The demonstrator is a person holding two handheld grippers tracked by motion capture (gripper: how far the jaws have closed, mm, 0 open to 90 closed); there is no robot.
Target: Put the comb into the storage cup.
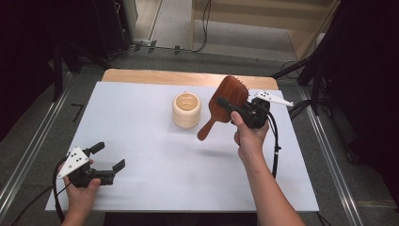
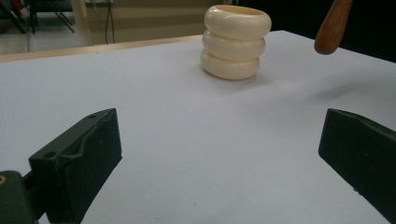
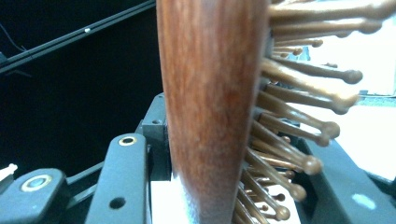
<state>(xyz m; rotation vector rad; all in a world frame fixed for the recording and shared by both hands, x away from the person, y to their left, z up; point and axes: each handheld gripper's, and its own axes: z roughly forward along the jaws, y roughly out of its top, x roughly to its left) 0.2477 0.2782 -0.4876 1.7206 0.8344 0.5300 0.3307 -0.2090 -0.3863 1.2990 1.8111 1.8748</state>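
The wooden paddle hairbrush (image 1: 227, 101) is of dark reddish-brown wood with a smooth, polished back, a broad rounded-rectangle head and a slim handle that swells to a rounded knob at its end. From its face rise rows of thin wooden pins, each tipped with a small ball; the right gripper view shows them fanning out to the right of the head (image 3: 212, 107). The brush is held in the air above the far right part of the table (image 1: 141, 155), clear of the white top. Its long axis runs on a slant: the head points up and toward the far right corner, the handle down and toward the near left, its knob hanging just beside the cream holder (image 1: 187, 109).

The right gripper (image 1: 235, 109) has its jaws clamped on the brush's head, one jaw against the smooth back and the other on the pin side, so the head stands edge-on between them with the handle sticking out free.

The holder is a glossy cream cup shaped like three stacked rings, upright near the middle of the far edge (image 2: 236, 41).

The left gripper (image 1: 107, 157) is near the near left corner, its black jaws spread wide with nothing between them.
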